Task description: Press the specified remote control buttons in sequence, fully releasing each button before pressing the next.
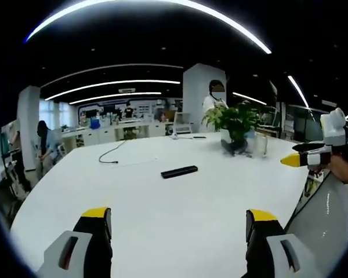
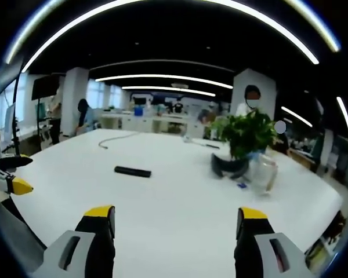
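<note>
we see a big white table (image 1: 162, 202) with a thin black remote (image 1: 179, 171) lying flat near its middle. going left to right in the left gripper view, there is a dark cable (image 1: 111, 153) on the far left part of the table, then the remote, then a green plant (image 1: 235, 124) in a pot, and then the right gripper (image 1: 292, 160) coming in from the right edge.

the left gripper (image 1: 180, 223) has its two yellow-tipped jaws wide apart and holds nothing. in the right gripper view the right gripper (image 2: 177, 223) is the same — jaws wide apart, nothing between them. both are well apart from the remote, so we think no button is being pressed yet.

to do this step well, we think one gripper should come close to the remote slowly, bring one jaw tip down on one button only, then lift fully off before the next press. the other gripper could hold the remote so it does not slide.

the hard part — the remote (image 2: 133, 171) is too small and dark for us to make out any buttons, or which end is which. beside the plant (image 2: 246, 136) stands a clear jar (image 2: 262, 172), blurry. the people far behind are blurry too.
</note>
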Motion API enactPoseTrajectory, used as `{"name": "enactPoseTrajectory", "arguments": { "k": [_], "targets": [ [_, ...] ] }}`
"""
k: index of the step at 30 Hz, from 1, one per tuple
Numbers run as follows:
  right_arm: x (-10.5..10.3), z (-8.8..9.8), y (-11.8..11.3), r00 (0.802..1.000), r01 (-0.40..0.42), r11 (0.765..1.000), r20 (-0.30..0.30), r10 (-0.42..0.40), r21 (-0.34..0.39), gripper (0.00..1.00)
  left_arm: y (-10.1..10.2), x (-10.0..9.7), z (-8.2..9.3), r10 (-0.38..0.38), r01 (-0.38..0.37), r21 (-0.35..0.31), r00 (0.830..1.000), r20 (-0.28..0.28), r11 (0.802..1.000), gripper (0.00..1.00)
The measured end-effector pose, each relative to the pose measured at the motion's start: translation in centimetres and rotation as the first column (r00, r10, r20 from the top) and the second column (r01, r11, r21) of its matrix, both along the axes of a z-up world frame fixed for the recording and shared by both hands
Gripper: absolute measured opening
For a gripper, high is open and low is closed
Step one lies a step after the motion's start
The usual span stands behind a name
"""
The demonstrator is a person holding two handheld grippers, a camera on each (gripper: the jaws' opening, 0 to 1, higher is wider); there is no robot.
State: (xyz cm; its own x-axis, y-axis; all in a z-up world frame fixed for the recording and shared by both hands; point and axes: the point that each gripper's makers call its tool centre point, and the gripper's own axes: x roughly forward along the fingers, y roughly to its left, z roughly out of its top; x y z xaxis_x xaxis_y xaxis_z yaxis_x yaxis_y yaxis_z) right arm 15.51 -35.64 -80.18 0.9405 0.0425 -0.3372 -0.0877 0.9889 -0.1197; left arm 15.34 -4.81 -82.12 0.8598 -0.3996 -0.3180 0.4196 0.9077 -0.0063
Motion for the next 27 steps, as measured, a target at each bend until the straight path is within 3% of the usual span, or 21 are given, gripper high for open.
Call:
{"name": "enactPoseTrajectory", "arguments": {
  "k": [27],
  "targets": [
    [-0.04, -0.29, 0.37, 1.000, -0.021, 1.000, -0.017, 0.020, -0.019, 0.83, 0.10, -0.14, -0.24, 0.012, -0.012, 0.001, 1.000, -0.027, 1.000, 1.00]
  ]
}}
